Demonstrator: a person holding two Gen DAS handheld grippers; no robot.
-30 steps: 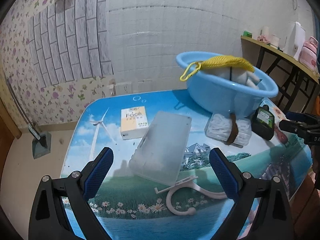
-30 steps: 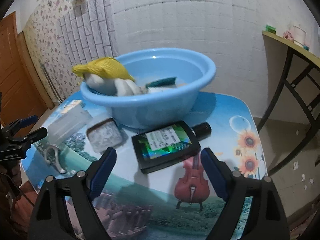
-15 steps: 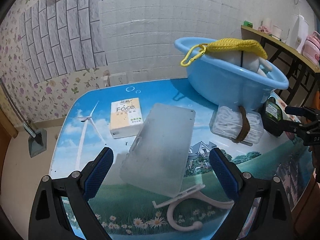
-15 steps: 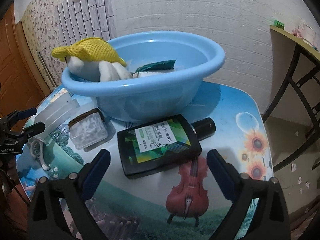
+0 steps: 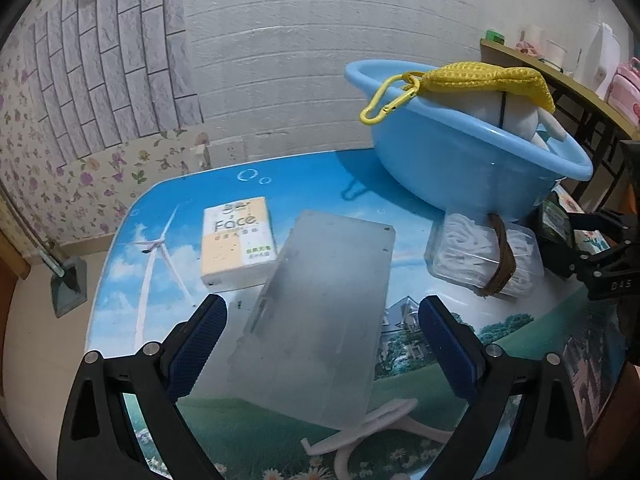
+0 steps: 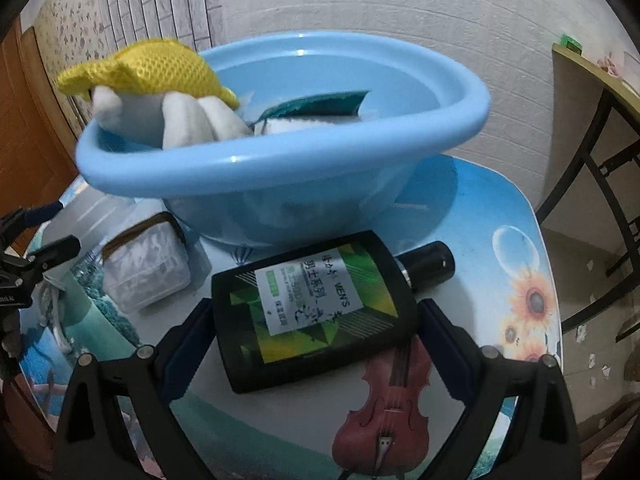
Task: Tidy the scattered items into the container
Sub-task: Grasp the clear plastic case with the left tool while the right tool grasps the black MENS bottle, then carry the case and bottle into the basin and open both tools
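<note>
Lying btwn R fingers [image 6: 444, 340], prob untouched: bottle [image 6: 316, 316]

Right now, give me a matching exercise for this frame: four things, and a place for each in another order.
1 black bottle
2 frosted case
3 tissue pack
4 yellow mesh bag

a in the blue basin
b between the open right gripper fingers
c between the open left gripper fingers
d on the table, beside the windmill

Pairs: 1-b, 2-c, 3-d, 4-a

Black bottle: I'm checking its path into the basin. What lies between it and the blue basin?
Nothing. In the right wrist view, the black bottle lies just in front of the blue basin, with only bare table between.
</note>
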